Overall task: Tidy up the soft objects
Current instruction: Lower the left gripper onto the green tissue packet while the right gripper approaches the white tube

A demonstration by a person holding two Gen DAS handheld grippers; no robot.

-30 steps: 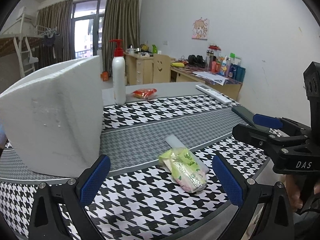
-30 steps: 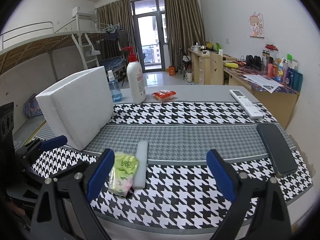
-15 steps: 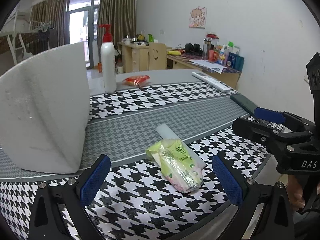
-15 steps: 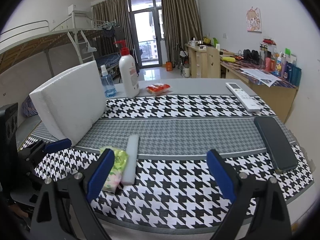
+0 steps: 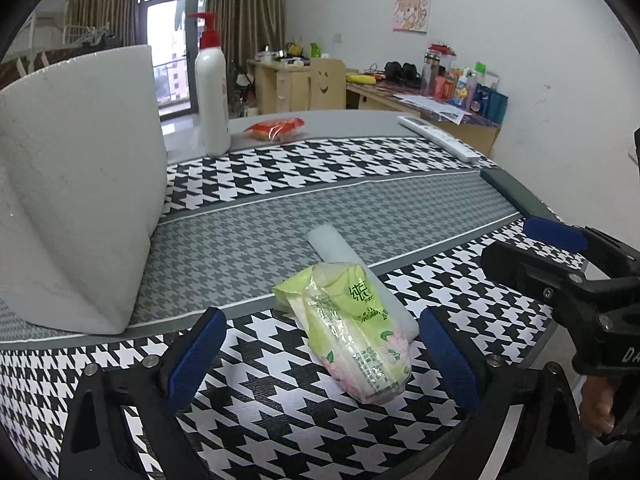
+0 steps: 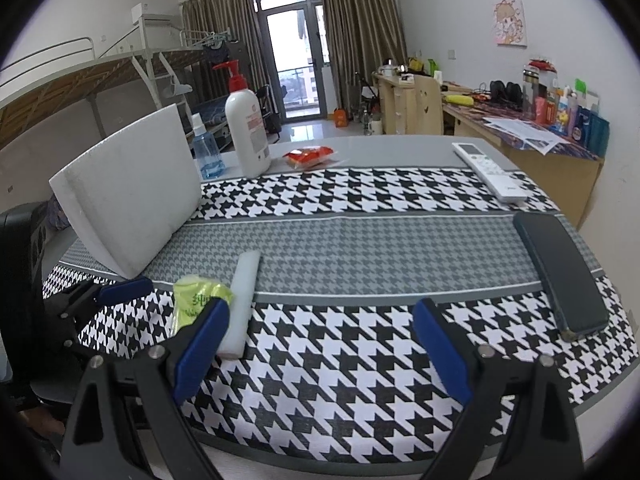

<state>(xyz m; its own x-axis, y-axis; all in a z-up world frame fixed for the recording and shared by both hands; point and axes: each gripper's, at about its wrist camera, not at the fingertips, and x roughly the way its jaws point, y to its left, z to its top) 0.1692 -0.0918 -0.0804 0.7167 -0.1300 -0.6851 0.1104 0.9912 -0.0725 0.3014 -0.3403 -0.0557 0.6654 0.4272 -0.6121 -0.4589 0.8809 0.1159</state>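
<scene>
The tissue pack (image 5: 352,332), in a green and pink soft wrapper, lies near the front edge of the table (image 5: 280,216) on the black-and-white checked cloth. Everything else is placed from it. Touching its right side lies one white foam stick (image 5: 344,256), running back onto the grey band of the cloth. Behind and to the left of the pack one big white foam block (image 5: 76,184) stands tilted on its edge. Far behind the pack, at the back of the table, stand one white pump bottle (image 5: 212,100) with a red top and one small blue bottle (image 6: 206,150); what is in them cannot be told. Just right of the pump bottle lies one red snack bag (image 5: 276,128). Well to the right of the pack lie one white remote (image 6: 490,170) and, nearer the front, one dark phone (image 6: 560,272).

The left tongs (image 5: 320,354) are spread wide, empty, with the pack lying between their blue pads and touching neither. The right tongs (image 6: 320,350) are likewise spread wide and empty, just right of the pack over the front edge; their left pad hides part of the pack and the stick's near end.
</scene>
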